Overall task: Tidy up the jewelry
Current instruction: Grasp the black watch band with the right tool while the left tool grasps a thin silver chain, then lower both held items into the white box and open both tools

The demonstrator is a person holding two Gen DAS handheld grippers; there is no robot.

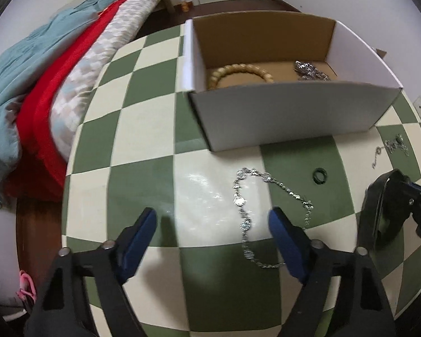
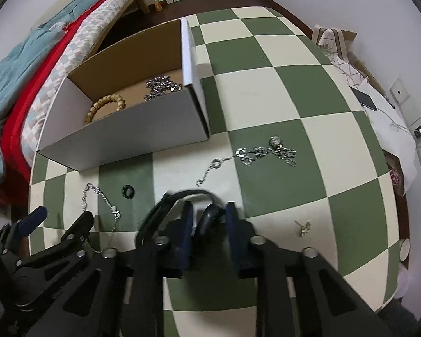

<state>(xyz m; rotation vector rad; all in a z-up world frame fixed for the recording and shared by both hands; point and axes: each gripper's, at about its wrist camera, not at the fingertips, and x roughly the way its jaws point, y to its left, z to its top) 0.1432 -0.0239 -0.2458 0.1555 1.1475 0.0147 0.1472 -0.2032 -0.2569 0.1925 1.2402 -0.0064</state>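
An open cardboard box (image 1: 294, 112) (image 2: 120, 137) stands on the checkered table. It holds a wooden bead bracelet (image 1: 238, 73) (image 2: 106, 106) and a silver chain pile (image 1: 311, 70) (image 2: 161, 85). My left gripper (image 1: 213, 224) is open just above the table; a silver bracelet chain (image 1: 244, 205) (image 2: 103, 199) lies by its right finger. My right gripper (image 2: 207, 219) is shut on a black bangle (image 2: 182, 196) (image 1: 384, 205), held above the table. A dark green ring (image 1: 320, 175) (image 2: 128, 191), a silver necklace (image 2: 266, 151) (image 1: 393, 146) and a small gold earring (image 2: 303, 227) lie on the table.
The round green-and-cream checkered table (image 1: 154, 140) (image 2: 294, 98) stands next to a bed with red and teal bedding (image 1: 42, 98) (image 2: 19, 84). A white cloth, a phone (image 2: 365, 98) and wall sockets are at the right.
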